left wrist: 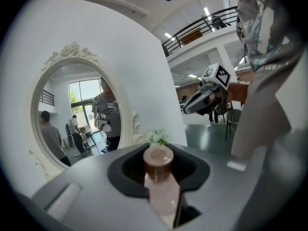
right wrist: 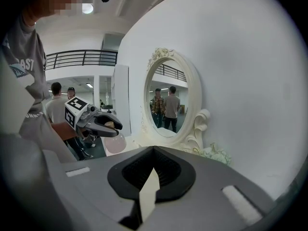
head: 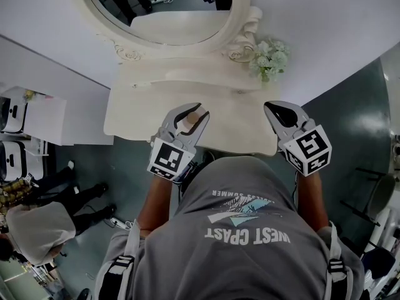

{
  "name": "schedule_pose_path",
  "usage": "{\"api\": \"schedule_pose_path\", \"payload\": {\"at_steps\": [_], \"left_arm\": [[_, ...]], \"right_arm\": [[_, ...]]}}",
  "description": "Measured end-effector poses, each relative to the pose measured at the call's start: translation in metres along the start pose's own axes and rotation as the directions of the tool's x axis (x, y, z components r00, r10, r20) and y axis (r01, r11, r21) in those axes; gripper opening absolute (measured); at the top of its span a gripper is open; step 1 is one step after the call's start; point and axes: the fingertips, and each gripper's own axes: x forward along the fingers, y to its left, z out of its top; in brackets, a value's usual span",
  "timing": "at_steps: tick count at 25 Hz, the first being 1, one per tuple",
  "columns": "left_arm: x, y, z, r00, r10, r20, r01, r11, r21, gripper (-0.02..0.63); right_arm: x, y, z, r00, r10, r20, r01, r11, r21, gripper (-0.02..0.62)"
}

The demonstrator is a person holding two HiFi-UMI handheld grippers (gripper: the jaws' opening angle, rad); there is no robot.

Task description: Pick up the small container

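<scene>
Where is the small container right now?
Head view, left side: the small container is clamped in the left gripper, over the vanity table before the mirror.

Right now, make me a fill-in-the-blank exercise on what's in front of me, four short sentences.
1. The left gripper is shut on the small container, which has a ____ cap.
2. The right gripper is shut and holds ____.
3. The mirror above the vanity table is ____ in shape.
4. In the head view, the flowers stand on the mirror's ____ side.

Missing words: brown; nothing; oval; right.
</scene>
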Motion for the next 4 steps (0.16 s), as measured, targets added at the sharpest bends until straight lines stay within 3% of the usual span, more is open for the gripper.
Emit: {"api": "schedule_pose_path", "payload": {"at_steps": [4], "left_arm": [[0.0027, 0.0021, -0.0038, 1.0, -0.003, -0.006, 0.003, 1.0, 0.0, 0.103]], "right_arm": [[0.0037, -0.0015, 0.0004, 1.0, 0.002, -0.002, -0.002, 1.0, -0.002, -0.001]]}}
